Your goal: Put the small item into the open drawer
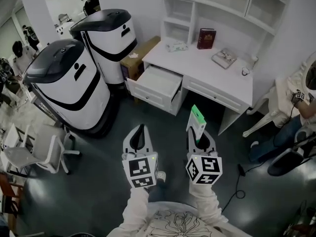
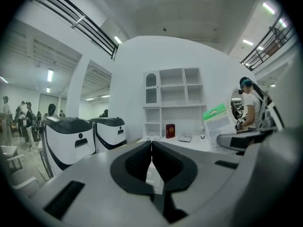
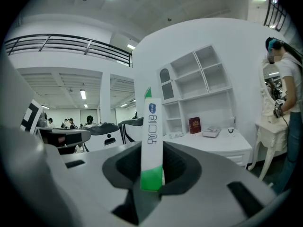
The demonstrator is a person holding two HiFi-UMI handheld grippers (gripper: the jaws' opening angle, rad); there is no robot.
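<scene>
**Head view.** A white bench (image 1: 207, 63) with a shelf unit (image 1: 222, 4) on top stands against a white wall, on a dark grey floor (image 1: 98, 191). Its left drawer (image 1: 157, 85) is pulled out. A red book (image 1: 206, 38) stands upright on the benchtop. Two white-and-black machines (image 1: 69, 83) stand to the left of the bench, with a cardboard box (image 1: 138, 57) just beside it. The left tongs (image 1: 141, 131) and right tongs (image 1: 197, 138) are side by side over the floor, well apart from the drawer.

**Left gripper view.** The left tongs are clenched, pads touching, with nothing between them. They face the bench across a large, high-ceilinged white hall.

**Right gripper view.** The right tongs are clamped on the green lower end of the small packet (image 3: 151, 136), a white-and-green strip held upright. A person (image 3: 284, 79) stands at the far right.
</scene>
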